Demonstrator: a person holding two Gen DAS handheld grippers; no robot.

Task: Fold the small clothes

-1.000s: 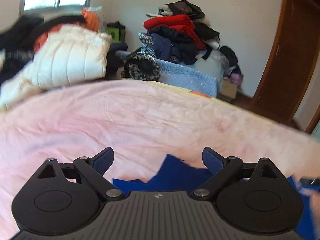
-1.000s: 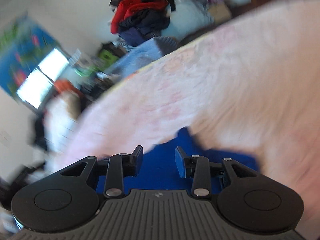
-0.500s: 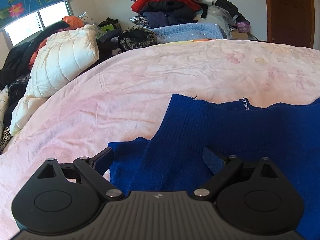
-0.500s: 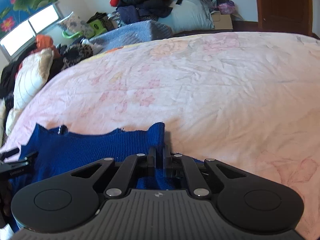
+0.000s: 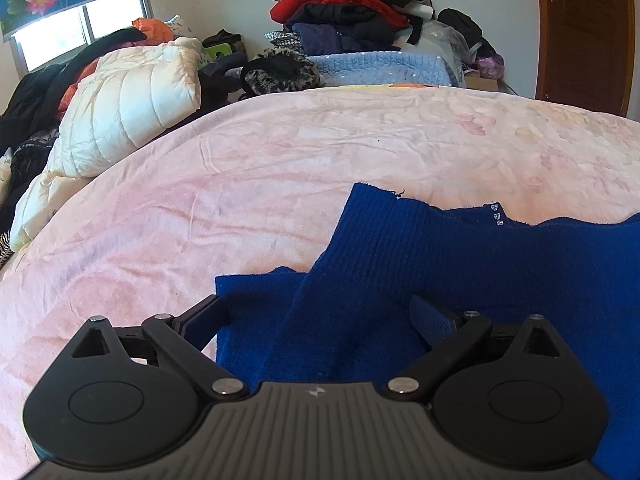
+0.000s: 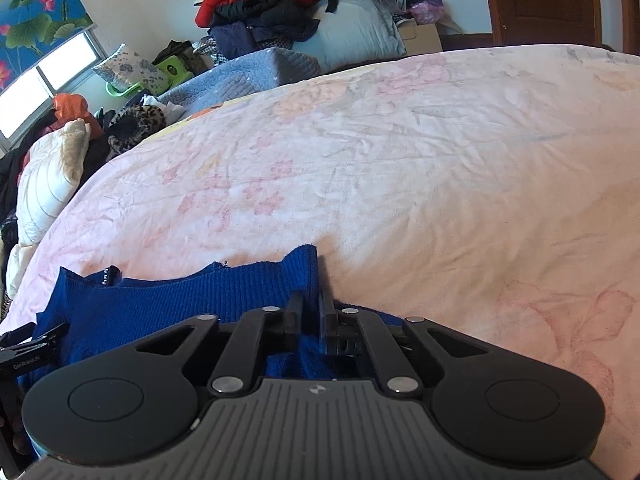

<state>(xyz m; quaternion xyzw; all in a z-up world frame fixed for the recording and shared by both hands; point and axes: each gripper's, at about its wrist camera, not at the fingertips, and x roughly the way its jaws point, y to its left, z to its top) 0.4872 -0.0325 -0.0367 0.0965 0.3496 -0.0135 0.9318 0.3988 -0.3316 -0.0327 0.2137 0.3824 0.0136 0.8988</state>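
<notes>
With the left gripper [image 5: 316, 312] spread wide over the blue sweater [image 5: 400, 272] lying on the pink bedspread [image 5: 240, 184], the right gripper [image 6: 310, 312], its narrow jaws just easing apart around the knit edge between them, risked dropping it.

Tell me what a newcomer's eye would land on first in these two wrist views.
The bright blue knit garment spread on the pale pink bedspread, at its near edge. The right gripper pinches a ribbed corner of it; the left gripper straddles the other end, jaws wide. Behind the bed, piled clothes stand against the wall.
</notes>
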